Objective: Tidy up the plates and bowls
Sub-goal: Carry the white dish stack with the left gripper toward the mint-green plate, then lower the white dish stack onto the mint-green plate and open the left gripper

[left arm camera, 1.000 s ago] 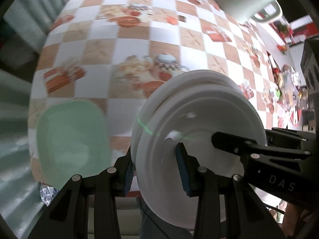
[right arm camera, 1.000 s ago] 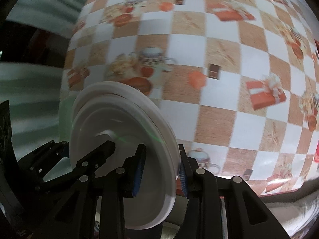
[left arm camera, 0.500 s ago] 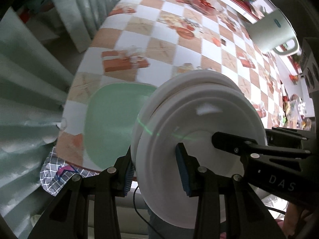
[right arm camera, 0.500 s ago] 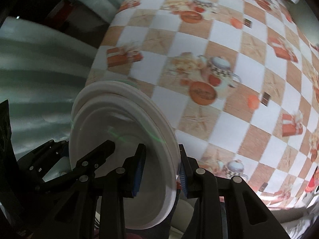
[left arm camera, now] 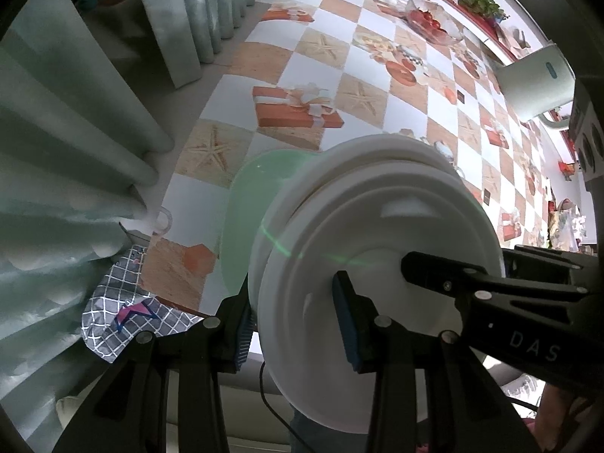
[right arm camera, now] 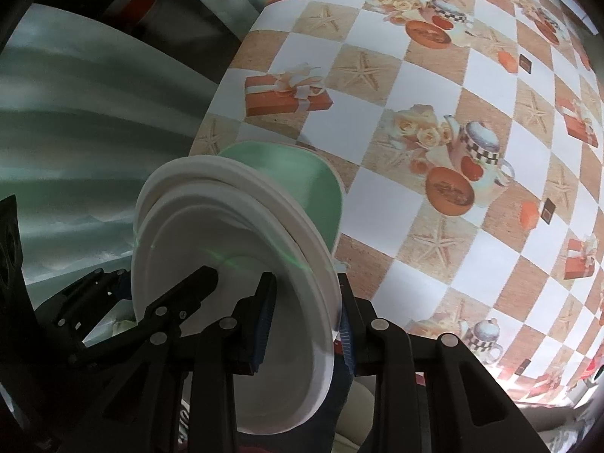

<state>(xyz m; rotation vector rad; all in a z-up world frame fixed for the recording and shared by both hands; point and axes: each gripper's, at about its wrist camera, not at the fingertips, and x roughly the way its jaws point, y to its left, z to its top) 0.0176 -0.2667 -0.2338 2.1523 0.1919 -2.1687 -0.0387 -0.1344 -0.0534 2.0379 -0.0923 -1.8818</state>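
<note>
- Writing: the letters "DAS" in pale print on the black body of my right tool (left arm camera: 434, 268), seen from the left camera; no other lettering is legible.
- My left tool (left arm camera: 294, 324): black arms, blue ribbed pads; closed down on the rim of the white plates (left arm camera: 377, 264), one pad each side.
- My right tool (right arm camera: 305, 321): same build, likewise clamped across the white plates (right arm camera: 226, 249) on the opposite rim.
- White plates: a stack of at least two, round, matte, raised rims; held between both tools, tilted on edge above the near edge of the desk (left arm camera: 362, 113).
- Green plate (right arm camera: 298, 185): pale, smooth, rounded-square; lies flat on the desk behind the stack, partly hidden.
- Desk cover: glossy check of white and tan squares with starfish, gift-box and teapot prints.
- Glass bowl (left arm camera: 434, 24): clear, at the far end, holding red round items.
- Pale kettle (left arm camera: 540, 83): far right.
- Curtain (left arm camera: 75, 143): grey-green, pleated, left.
</note>
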